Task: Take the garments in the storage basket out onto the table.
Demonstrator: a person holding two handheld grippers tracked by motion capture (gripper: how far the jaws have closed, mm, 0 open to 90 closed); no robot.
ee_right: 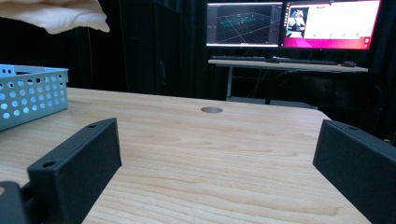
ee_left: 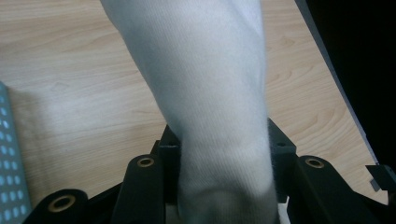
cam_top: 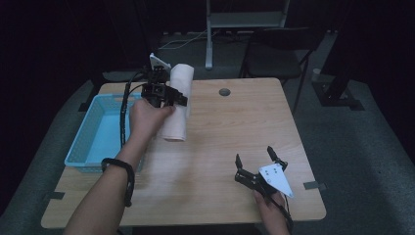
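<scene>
Cloth point(cam_top: 180, 100), white and rolled loosely, is hanging at about 11 o'clock over the wooden table point(cam_top: 220, 147), just right of the blue basket point(cam_top: 93, 132). Left gripper point(cam_top: 164, 93) is clamping the cloth between its jaws, lifting it so the lower end is dangling above the tabletop. Right gripper point(cam_top: 254, 157) is sitting low at 5 o'clock, well apart, jaws standing wide with nothing between them.

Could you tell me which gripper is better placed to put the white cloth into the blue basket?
Left. The left gripper is already shut on the white cloth, held above the table right beside the blue basket. The right gripper is open and holds nothing, over the table's near right part, far from both.
</scene>
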